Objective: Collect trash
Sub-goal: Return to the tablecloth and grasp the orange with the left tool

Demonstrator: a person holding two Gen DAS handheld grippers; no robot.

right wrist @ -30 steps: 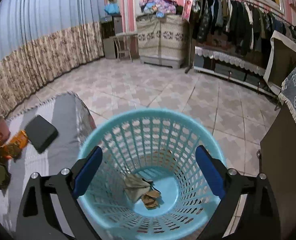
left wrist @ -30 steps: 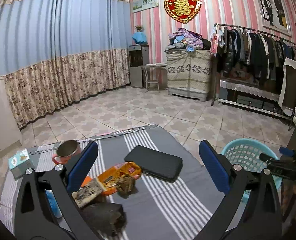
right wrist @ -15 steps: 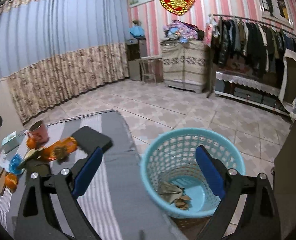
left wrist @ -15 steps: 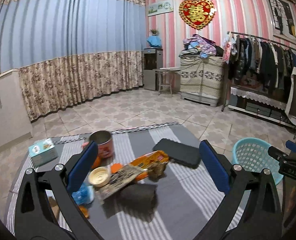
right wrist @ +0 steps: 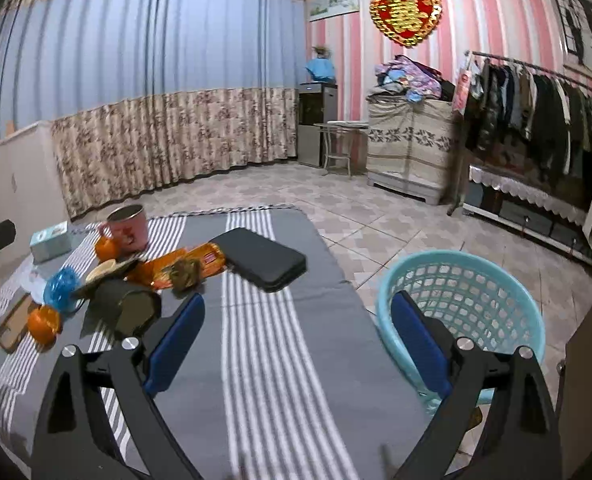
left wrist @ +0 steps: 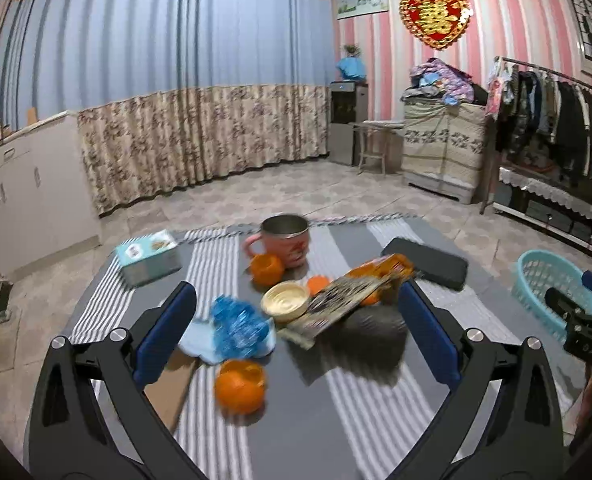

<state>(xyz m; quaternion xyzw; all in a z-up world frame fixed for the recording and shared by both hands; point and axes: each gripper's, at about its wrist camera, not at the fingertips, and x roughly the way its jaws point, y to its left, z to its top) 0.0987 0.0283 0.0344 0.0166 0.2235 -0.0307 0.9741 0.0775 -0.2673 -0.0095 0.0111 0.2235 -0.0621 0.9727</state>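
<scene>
A teal plastic basket (right wrist: 472,296) stands on the floor right of the table; it also shows in the left wrist view (left wrist: 552,280). On the striped cloth lie an orange snack wrapper (left wrist: 380,270), a printed flat wrapper (left wrist: 332,304), a dark crumpled wrapper (left wrist: 376,326) and a blue crinkled wrapper (left wrist: 235,326). In the right wrist view the orange wrapper (right wrist: 187,264) and the dark wrapper (right wrist: 123,308) lie at left. My left gripper (left wrist: 296,336) is open and empty above the pile. My right gripper (right wrist: 296,344) is open and empty over the table's right side, beside the basket.
A pink mug (left wrist: 285,242), oranges (left wrist: 241,386), a cream lid (left wrist: 285,302), a teal box (left wrist: 149,256), a black case (left wrist: 428,266) and a brown phone (right wrist: 15,328) lie on the table (right wrist: 279,380). Tiled floor, a clothes rack (right wrist: 536,128) and curtains lie beyond.
Both grippers pulled back and swung left. The right one left the basket's mouth and now looks across the table. The left one now faces the trash pile.
</scene>
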